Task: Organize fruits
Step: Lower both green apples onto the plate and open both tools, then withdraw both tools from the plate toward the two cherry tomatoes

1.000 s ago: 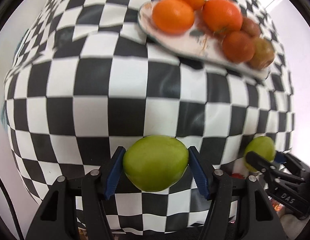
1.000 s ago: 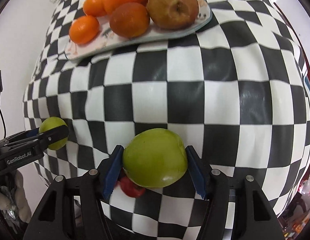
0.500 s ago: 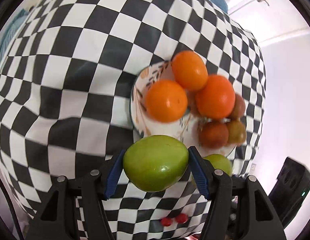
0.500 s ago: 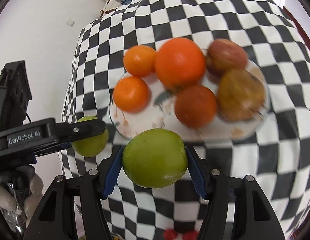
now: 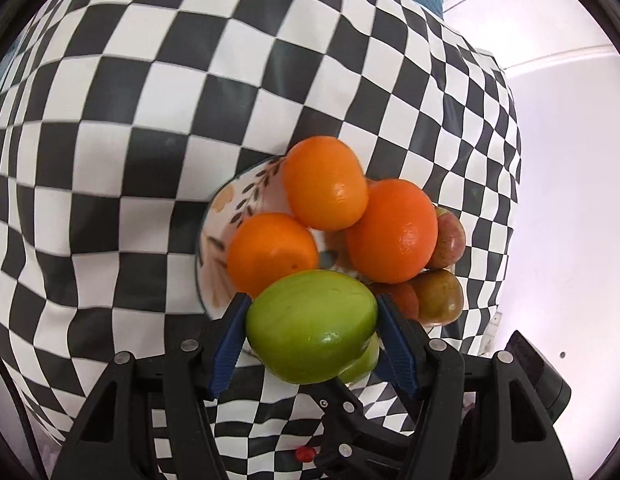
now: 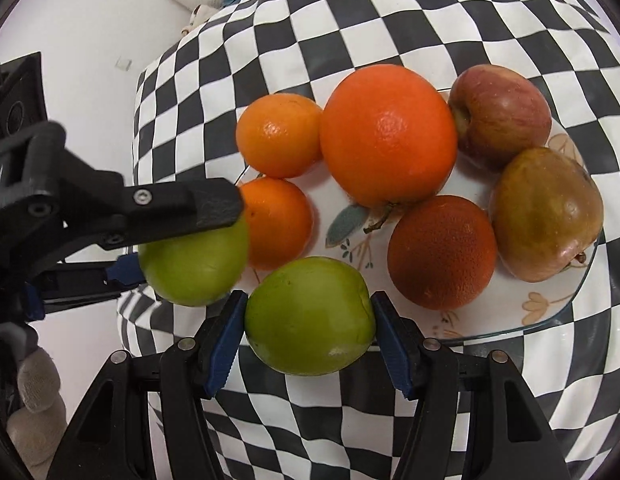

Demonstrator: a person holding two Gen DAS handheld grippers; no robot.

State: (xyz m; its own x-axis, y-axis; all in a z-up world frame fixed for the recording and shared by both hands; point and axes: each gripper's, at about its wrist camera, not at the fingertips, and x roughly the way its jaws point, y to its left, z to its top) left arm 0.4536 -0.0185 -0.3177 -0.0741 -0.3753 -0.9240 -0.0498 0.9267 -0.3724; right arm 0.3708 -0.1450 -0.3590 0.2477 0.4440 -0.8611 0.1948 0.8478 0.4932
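Green fruits held over plate edge

Left tongs (image 5: 312,334) clamp one green fruit (image 5: 312,326) just above the near rim of the floral plate (image 6: 566,304). Right tongs (image 6: 307,320) clamp a second green fruit (image 6: 310,316) beside it, at the same rim. Oranges (image 6: 388,136) and apples (image 6: 500,114) fill the plate on the checkered counter (image 5: 109,120).

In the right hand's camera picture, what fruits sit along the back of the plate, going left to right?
Small orange → big orange → red apple.
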